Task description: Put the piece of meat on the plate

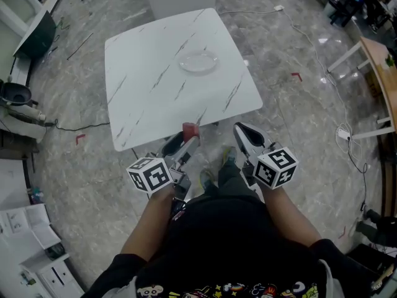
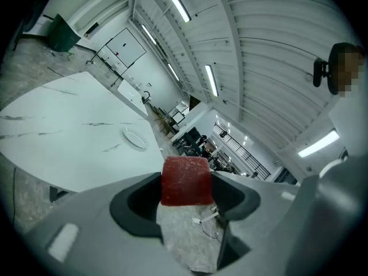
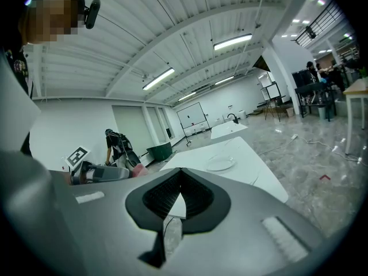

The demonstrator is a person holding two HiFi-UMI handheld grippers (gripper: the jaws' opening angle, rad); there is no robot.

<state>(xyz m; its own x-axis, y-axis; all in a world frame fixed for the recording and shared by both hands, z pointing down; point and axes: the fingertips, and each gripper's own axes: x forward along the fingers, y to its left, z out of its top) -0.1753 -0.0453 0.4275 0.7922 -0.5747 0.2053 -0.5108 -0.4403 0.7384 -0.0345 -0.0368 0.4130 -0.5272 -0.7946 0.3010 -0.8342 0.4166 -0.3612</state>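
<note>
Item: piece of meat (image 2: 185, 181), a red cube. Location: clamped between the jaws of the left tongs (image 1: 189, 135), held in the air just off the near edge of the white marbled surface (image 1: 149, 92).
Right tongs (image 1: 245, 134): jaws together, holding nothing.
Plate (image 1: 198, 61): clear glass, empty, toward the far edge.
Status: meat picked up; carrying across and setting down are left.
</note>
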